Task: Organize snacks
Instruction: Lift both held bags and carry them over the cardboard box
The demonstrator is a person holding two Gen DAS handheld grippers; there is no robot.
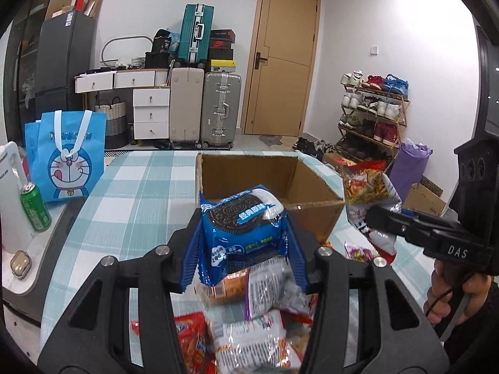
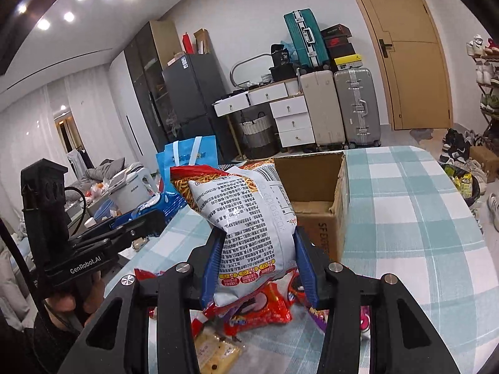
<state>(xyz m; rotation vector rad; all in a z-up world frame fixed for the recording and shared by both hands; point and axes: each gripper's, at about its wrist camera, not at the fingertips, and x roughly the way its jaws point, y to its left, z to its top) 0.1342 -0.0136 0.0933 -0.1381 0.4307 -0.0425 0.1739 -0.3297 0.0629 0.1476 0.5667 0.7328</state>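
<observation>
My left gripper (image 1: 242,243) is shut on a blue Oreo pack (image 1: 241,221), held above the snack pile and just short of the open cardboard box (image 1: 312,218). My right gripper (image 2: 259,249) is shut on a large silver and red noodle-snack bag (image 2: 246,215), held upright near the box (image 2: 324,230). In the left wrist view the right gripper (image 1: 374,218) and its bag (image 1: 366,187) hang beside the box's right corner. The left gripper with the Oreo pack (image 2: 162,202) shows at the left of the right wrist view. The box looks empty.
Loose snack packs (image 1: 249,327) lie on the checked tablecloth (image 1: 140,187) below both grippers, also red ones in the right wrist view (image 2: 259,308). A green can (image 1: 35,208), white kettle (image 1: 9,193) and blue Doraemon bag (image 1: 67,159) stand left. Suitcases, drawers and a shoe rack stand behind.
</observation>
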